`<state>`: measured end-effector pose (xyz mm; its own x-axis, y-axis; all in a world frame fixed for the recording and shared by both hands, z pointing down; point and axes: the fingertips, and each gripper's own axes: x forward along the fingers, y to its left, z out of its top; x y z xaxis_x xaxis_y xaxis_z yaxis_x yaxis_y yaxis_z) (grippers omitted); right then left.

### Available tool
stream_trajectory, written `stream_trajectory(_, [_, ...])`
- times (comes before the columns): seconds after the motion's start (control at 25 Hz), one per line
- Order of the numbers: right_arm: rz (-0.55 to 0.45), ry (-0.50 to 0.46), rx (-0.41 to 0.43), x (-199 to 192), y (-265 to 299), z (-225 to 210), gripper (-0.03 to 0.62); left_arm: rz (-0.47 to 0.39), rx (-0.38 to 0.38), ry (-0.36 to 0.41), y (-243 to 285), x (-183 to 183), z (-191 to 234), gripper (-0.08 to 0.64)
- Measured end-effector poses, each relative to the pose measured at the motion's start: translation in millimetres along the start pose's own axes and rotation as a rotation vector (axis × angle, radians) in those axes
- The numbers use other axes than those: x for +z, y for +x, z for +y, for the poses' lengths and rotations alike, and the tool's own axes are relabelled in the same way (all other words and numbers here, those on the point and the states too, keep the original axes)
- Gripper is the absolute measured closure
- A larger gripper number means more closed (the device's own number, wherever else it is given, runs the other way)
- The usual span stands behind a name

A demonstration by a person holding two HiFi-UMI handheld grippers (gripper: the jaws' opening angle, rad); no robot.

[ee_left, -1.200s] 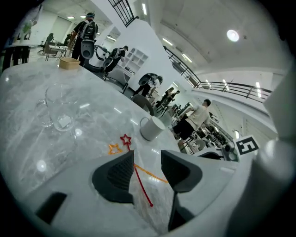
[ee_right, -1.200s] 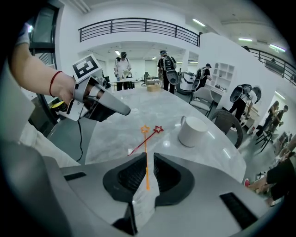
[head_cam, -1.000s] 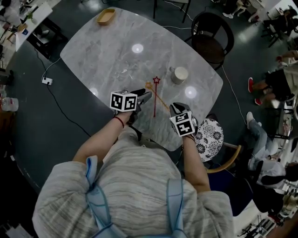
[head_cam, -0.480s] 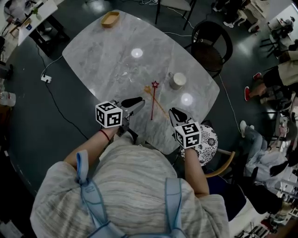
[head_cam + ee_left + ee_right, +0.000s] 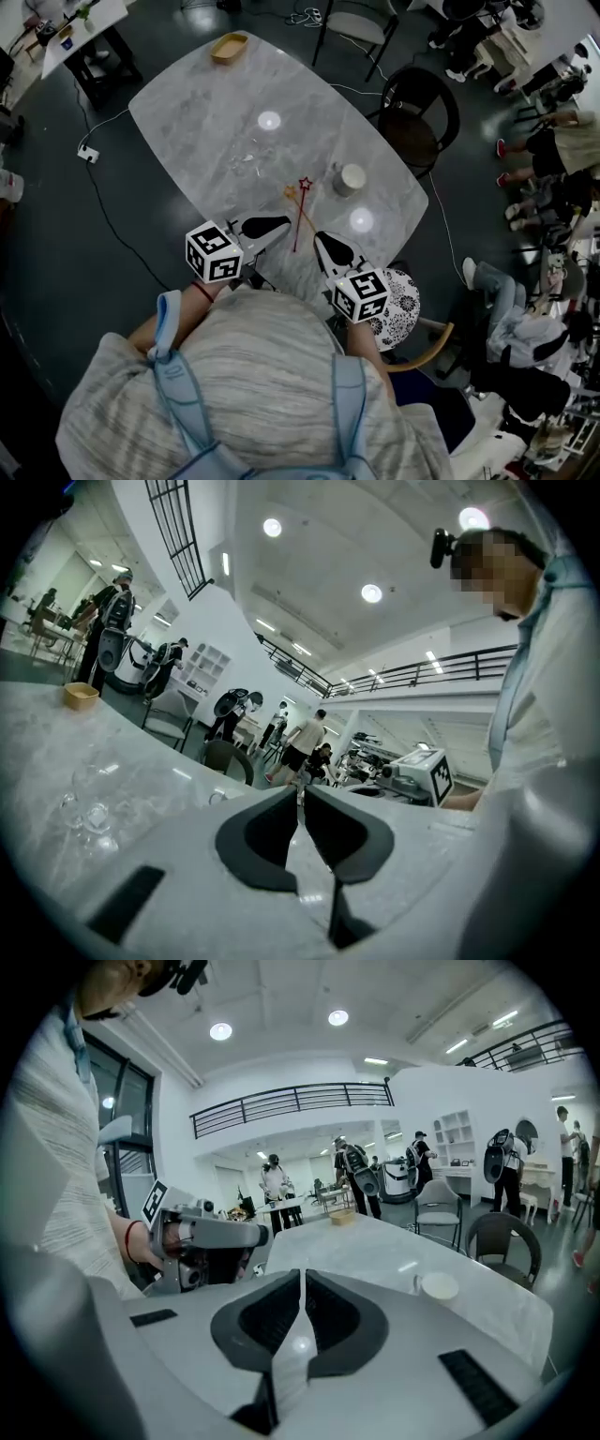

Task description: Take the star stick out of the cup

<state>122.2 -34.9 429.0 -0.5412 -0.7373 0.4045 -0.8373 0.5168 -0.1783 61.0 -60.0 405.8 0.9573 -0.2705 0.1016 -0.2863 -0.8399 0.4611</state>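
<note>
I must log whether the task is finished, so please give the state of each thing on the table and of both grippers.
star stick: out of the cup, lying flat on the table.
yellow stick: lying flat on the table.
cup: upright, no stick in it.
left gripper: jaws have just been closing, now together, nothing between them.
right gripper: jaws together, empty.

Left hand-held gripper (image 5: 269, 228): held out before the chest and pointing about level. Its jaws have just been closing and now stand almost together, with nothing between them.
Right hand-held gripper (image 5: 330, 250): beside the left, tipped slightly downward, jaws together, empty.
</note>
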Motion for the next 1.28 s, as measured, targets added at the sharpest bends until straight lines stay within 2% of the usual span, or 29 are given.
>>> stream_trajectory(0.12, [-0.031, -0.004, 0.013, 13, -1, 4, 0.572, -0.011, -0.037, 0.024, -2, 6, -5, 0.525])
stream_trajectory(0.36, [-0.104, 0.074, 0.044, 32, 1, 14, 0.574, -0.039, -0.077, -0.016, -10, 12, -6, 0.525])
stream_trajectory(0.88, [-0.104, 0.068, 0.080, 36, 2, 27, 0.583, -0.014, -0.082, -0.025, -17, -1, -21, 0.525])
stream_trajectory(1.28, [-0.084, 0.068, 0.079, 26, 5, 28, 0.583, -0.005, -0.068, -0.052, -20, -10, -15, 0.525])
